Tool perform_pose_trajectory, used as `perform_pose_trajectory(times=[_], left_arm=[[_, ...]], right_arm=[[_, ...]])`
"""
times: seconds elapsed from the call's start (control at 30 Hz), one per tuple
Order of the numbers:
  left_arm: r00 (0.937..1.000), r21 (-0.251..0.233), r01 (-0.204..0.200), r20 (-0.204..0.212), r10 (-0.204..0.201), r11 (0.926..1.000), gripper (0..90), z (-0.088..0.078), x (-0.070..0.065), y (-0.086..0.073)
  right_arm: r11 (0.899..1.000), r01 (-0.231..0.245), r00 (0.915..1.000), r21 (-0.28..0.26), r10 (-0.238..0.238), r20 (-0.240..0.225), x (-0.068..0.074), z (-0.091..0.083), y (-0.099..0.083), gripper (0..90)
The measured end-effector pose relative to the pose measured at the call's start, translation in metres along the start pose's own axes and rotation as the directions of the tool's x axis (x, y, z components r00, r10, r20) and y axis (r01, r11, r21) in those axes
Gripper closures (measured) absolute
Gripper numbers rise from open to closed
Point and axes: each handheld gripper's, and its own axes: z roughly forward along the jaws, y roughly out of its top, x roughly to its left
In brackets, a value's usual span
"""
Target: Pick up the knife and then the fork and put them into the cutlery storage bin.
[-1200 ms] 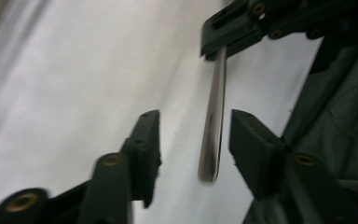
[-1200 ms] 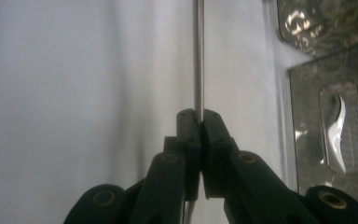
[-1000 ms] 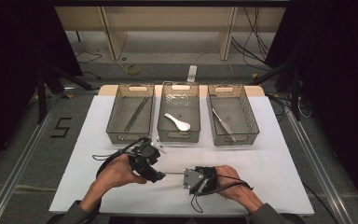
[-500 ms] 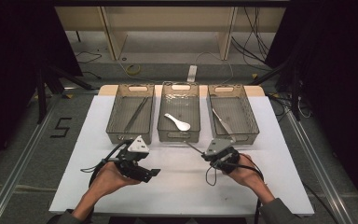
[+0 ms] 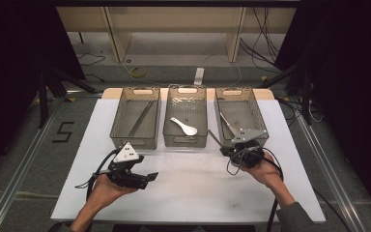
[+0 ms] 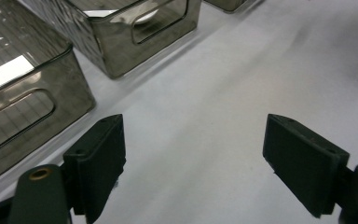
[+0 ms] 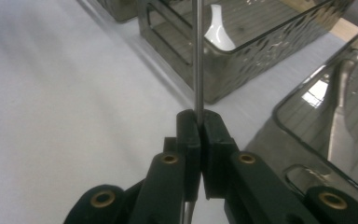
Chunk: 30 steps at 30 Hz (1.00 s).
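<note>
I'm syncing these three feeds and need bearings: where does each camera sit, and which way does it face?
High view: above the person's side, looking forward and down on the table and three bins; forearms, both grippers show.
Left gripper view: on the left gripper, looking between open jaws across the table to the bins.
Right gripper view: on the right gripper, jaws shut on a thin metal utensil.
Shared: the white spoon in the middle bin.

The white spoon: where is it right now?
In the high view the white spoon lies inside the middle bin of the three at the table's far side, bowl toward the person; the right gripper view shows it behind that bin's wall.
</note>
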Motion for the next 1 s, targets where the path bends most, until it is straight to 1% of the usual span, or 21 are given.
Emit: perform_pose_trajectory(times=[0.03, 0.07, 0.1, 0.17, 0.3, 0.4, 0.53, 0.67, 0.73, 0.8, 0.87, 0.9, 1.0], left_arm=[[1.0000, -0.005, 0.002, -0.001, -0.002, 1.0000, 19.3, -0.001, 0.001, 0.000], [0.9999, -0.021, 0.015, -0.003, -0.015, 0.9997, 19.2, -0.001, 0.001, 0.000], [0.9998, -0.032, 0.017, -0.004, -0.017, 0.9993, 19.0, -0.002, 0.002, 0.000], [0.9996, -0.054, 0.027, 0.001, -0.027, 0.9982, 18.7, -0.005, 0.002, 0.000], [0.9994, -0.084, 0.034, -0.005, -0.035, 0.9958, 18.2, -0.009, 0.003, -0.001], [0.9990, -0.110, 0.043, -0.005, -0.043, 0.9930, 17.5, -0.011, 0.003, -0.001], [0.9992, -0.122, 0.032, -0.021, -0.035, 0.9920, 16.0, -0.013, 0.002, -0.001], [0.9987, -0.135, 0.037, -0.029, -0.042, 0.9901, 15.7, -0.015, 0.002, -0.002], [0.9985, -0.140, 0.043, -0.028, -0.047, 0.9892, 15.7, -0.015, 0.003, -0.002], [0.9984, -0.140, 0.042, -0.030, -0.047, 0.9892, 15.7, -0.015, 0.002, -0.002], [0.9987, -0.139, 0.035, -0.032, -0.040, 0.9896, 15.7, -0.014, 0.002, -0.002], [0.9985, -0.144, 0.039, -0.034, -0.044, 0.9888, 15.6, -0.014, 0.002, -0.002], [0.9985, -0.145, 0.036, -0.034, -0.042, 0.9888, 15.6, -0.014, 0.002, -0.002]], right_arm=[[1.000, -0.007, 1.0000, -0.002, 0.007, 0.004, -0.002, -0.001, 0.001, 88.0], [1.000, -0.016, 0.9998, -0.005, 0.016, 0.008, -0.005, -0.002, 0.001, 88.0], [1.000, -0.030, 0.9995, -0.005, 0.030, 0.011, -0.008, -0.003, 0.002, 88.0], [0.999, -0.044, 0.9986, -0.007, 0.044, 0.028, -0.013, -0.003, 0.004, 87.9], [0.997, -0.072, 0.9960, -0.022, 0.073, 0.052, -0.025, -0.006, 0.008, 87.9], [0.995, -0.095, 0.9932, -0.023, 0.096, 0.065, -0.035, -0.008, 0.010, 87.9], [0.991, -0.128, 0.9865, -0.034, 0.130, 0.099, -0.047, -0.013, 0.013, 87.9], [0.987, -0.155, 0.9798, -0.036, 0.159, 0.122, -0.060, -0.015, 0.016, 87.9], [0.985, -0.168, 0.9763, -0.038, 0.171, 0.132, -0.065, -0.015, 0.017, 87.8], [0.982, -0.186, 0.9726, -0.033, 0.189, 0.135, -0.071, -0.014, 0.019, 87.8], [0.980, -0.197, 0.9695, -0.038, 0.200, 0.142, -0.078, -0.013, 0.022, 87.8], [0.978, -0.204, 0.9679, -0.042, 0.208, 0.142, -0.081, -0.012, 0.024, 87.8], [0.976, -0.215, 0.9634, -0.033, 0.218, 0.156, -0.090, -0.009, 0.029, 87.8]])
